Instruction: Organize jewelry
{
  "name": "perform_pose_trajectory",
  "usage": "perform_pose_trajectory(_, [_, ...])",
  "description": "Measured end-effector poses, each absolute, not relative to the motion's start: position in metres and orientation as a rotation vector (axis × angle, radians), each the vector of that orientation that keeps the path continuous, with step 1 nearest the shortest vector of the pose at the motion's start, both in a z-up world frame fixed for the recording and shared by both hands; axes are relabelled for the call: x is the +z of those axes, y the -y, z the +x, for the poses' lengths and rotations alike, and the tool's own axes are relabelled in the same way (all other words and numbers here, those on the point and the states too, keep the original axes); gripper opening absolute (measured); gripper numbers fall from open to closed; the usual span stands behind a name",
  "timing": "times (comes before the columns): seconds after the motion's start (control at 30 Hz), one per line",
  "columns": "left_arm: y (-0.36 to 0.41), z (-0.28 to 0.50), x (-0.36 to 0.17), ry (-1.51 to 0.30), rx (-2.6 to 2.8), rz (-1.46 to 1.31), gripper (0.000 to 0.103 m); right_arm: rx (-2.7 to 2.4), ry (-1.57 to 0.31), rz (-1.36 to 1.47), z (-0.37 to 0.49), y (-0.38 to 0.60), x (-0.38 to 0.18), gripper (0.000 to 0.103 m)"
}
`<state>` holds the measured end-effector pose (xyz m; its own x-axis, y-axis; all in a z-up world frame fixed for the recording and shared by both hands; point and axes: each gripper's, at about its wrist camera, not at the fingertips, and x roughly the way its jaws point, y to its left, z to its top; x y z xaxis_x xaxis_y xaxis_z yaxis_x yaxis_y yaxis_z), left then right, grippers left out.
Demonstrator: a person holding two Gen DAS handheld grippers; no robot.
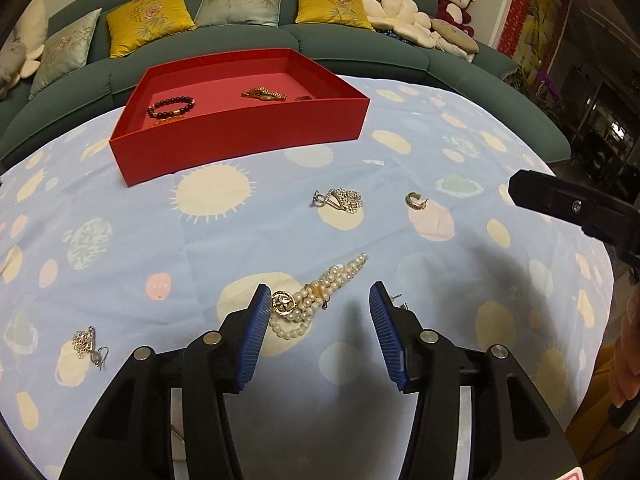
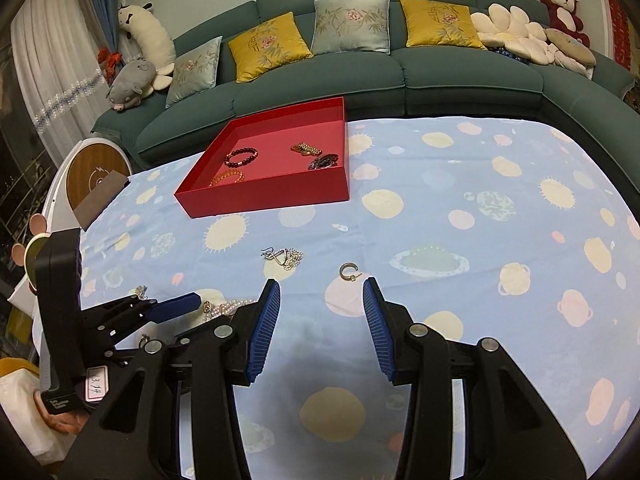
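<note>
A pearl strand with a gold round clasp (image 1: 344, 272) lies on the blue patterned cloth. My left gripper (image 1: 318, 300) stands open around its near end, the clasp close to the left pad and neither pad pressing on it. A gold hoop earring (image 2: 348, 271) lies just ahead of my right gripper (image 2: 321, 285), which is open with nothing between its fingers. A silver dangling earring (image 1: 340, 199) rests farther out. The red box (image 1: 240, 136) at the back holds a dark bead bracelet (image 1: 172, 105) and a gold chain (image 1: 262, 94).
A second silver earring (image 1: 86, 342) lies at the left of the cloth. A small stud (image 1: 400, 299) peeks from behind my left gripper's right finger. The green sofa (image 2: 440, 76) with cushions runs behind the table. A round wooden stand (image 2: 96, 176) sits off the left edge.
</note>
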<state>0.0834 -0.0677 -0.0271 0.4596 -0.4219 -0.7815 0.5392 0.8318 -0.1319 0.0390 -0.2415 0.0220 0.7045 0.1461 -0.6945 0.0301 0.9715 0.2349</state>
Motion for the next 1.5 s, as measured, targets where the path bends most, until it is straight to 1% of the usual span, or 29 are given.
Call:
perform_pose_trajectory(0.07, [0.07, 0.085, -0.033, -0.914, -0.588, 0.163, 0.04, 0.069, -0.791, 0.24, 0.041, 0.241, 0.021, 0.042])
perform_pose_trajectory(0.1, [0.071, 0.087, -0.036, -0.928, -0.601, 0.162, 0.034, 0.071, -0.792, 0.241, 0.041, 0.24, 0.021, 0.042])
perform_pose_trajectory(0.2, [0.073, 0.087, -0.037, -0.91, -0.607, 0.168, 0.029, 0.076, -0.795, 0.24, 0.044, 0.239, 0.02, 0.042])
perform_pose_trajectory(0.23, [0.073, 0.087, -0.037, -0.907, -0.607, 0.172, 0.023, 0.077, -0.797, 0.239, 0.045, 0.238, 0.02, 0.042])
perform_pose_trajectory(0.27, [0.074, 0.086, -0.038, -0.902, -0.608, 0.178, 0.02, 0.079, -0.799, 0.237, 0.046, 0.237, 0.019, 0.042])
perform_pose_trajectory(0.47, [0.072, 0.086, -0.033, -0.906, -0.585, 0.17, 0.018, 0.087, -0.811, 0.224, 0.054, 0.23, 0.016, 0.042])
perform_pose_trajectory(0.5, [0.068, 0.086, -0.03, -0.905, -0.578, 0.157, 0.014, 0.091, -0.813, 0.22, 0.056, 0.228, 0.015, 0.042])
perform_pose_trajectory(0.67, [0.043, 0.085, -0.003, -0.891, -0.54, 0.084, 0.014, 0.127, -0.821, 0.176, 0.076, 0.208, 0.01, 0.042])
perform_pose_trajectory(0.87, [0.006, 0.084, 0.021, -0.857, -0.493, 0.005, 0.014, 0.149, -0.874, 0.143, 0.107, 0.186, -0.011, 0.042])
perform_pose_trajectory(1.1, [-0.03, 0.087, 0.023, -0.854, -0.437, -0.029, 0.014, 0.123, -0.913, 0.112, 0.128, 0.176, -0.033, 0.042])
perform_pose_trajectory(1.3, [-0.044, 0.087, 0.022, -0.854, -0.408, -0.041, 0.014, 0.103, -0.927, 0.116, 0.137, 0.177, -0.044, 0.042])
perform_pose_trajectory(1.33, [-0.045, 0.087, 0.022, -0.854, -0.407, -0.042, 0.014, 0.105, -0.924, 0.112, 0.137, 0.175, -0.044, 0.041])
perform_pose_trajectory(1.43, [-0.045, 0.086, 0.023, -0.854, -0.411, -0.041, 0.008, 0.11, -0.919, 0.102, 0.139, 0.171, -0.044, 0.032])
perform_pose_trajectory(1.47, [-0.045, 0.086, 0.023, -0.854, -0.411, -0.04, 0.006, 0.109, -0.919, 0.101, 0.139, 0.171, -0.044, 0.031])
perform_pose_trajectory(1.5, [-0.045, 0.085, 0.023, -0.853, -0.409, -0.037, 0.006, 0.107, -0.918, 0.101, 0.14, 0.17, -0.044, 0.03])
